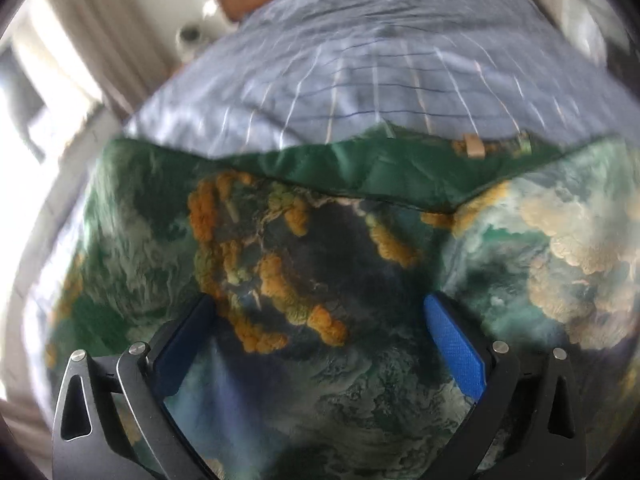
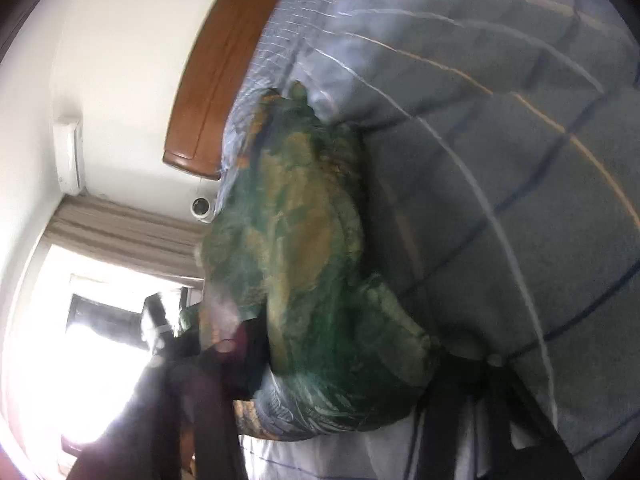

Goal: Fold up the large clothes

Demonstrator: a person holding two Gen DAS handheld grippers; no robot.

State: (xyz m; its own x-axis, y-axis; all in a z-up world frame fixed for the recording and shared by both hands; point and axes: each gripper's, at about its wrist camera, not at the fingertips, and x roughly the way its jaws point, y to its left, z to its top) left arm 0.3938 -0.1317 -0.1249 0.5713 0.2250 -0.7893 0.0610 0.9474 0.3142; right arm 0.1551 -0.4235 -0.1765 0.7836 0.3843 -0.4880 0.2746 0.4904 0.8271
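A large green garment (image 1: pixel 340 248) printed with orange and cream cloud shapes lies spread on the bed, its plain green lining (image 1: pixel 360 168) folded over along the far edge. My left gripper (image 1: pixel 320 320) hovers just above its middle, jaws wide open, blue pads (image 1: pixel 456 352) showing, nothing held. In the right wrist view the same garment (image 2: pixel 304 264) hangs bunched against the bed, seen tilted sideways and blurred. My right gripper's dark fingers (image 2: pixel 492 392) sit at the lower right, at the bunched cloth's edge; whether they grip it is unclear.
The bed has a blue checked cover (image 1: pixel 400 72) and a wooden headboard (image 2: pixel 224 72). A bright window with beige curtains (image 2: pixel 120 224) and a wall air conditioner (image 2: pixel 70 156) are to the left. A person's dark sleeve (image 2: pixel 192 400) is beside the garment.
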